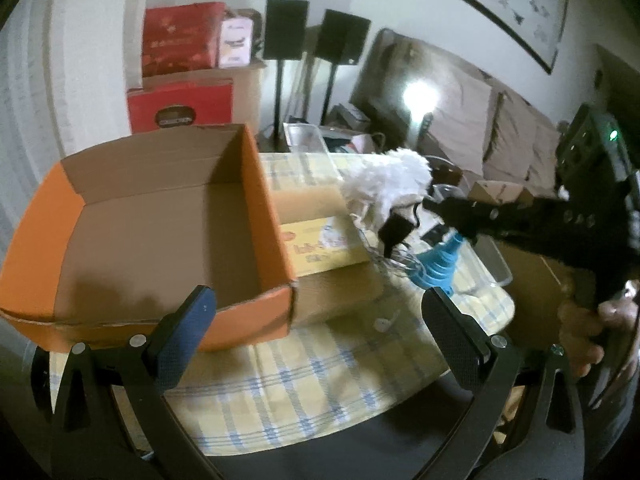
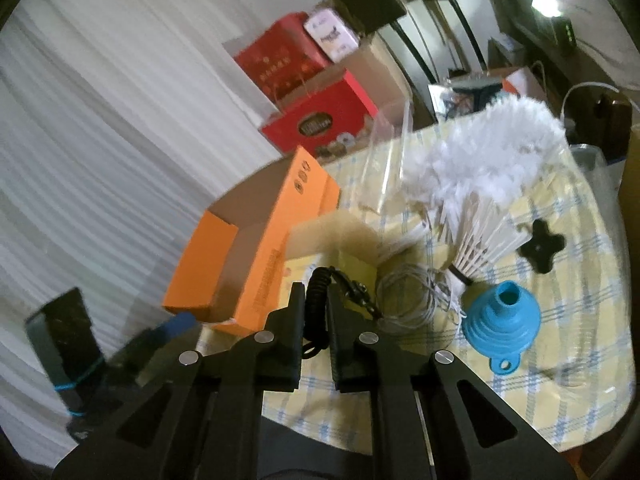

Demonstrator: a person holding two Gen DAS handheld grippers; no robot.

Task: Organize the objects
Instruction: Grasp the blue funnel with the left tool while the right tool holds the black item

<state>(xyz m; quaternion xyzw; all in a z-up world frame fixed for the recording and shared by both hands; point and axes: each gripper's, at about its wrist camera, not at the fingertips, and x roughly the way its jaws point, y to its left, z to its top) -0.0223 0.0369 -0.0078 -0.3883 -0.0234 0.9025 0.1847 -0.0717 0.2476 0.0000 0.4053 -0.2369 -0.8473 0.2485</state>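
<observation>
right gripper is clamped on a black coiled cord, up over the table just right of the orange box; left gripper spread wide, holding nothing, near the box's near edge

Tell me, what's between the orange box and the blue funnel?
In the right wrist view, a yellow box and a coil of thin wire lie between the orange box and the blue funnel.

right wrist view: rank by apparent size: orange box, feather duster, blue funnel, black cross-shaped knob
1. orange box
2. feather duster; close to the box in apparent area, so their order is unsure
3. blue funnel; nearer the camera, which may inflate it
4. black cross-shaped knob
</observation>
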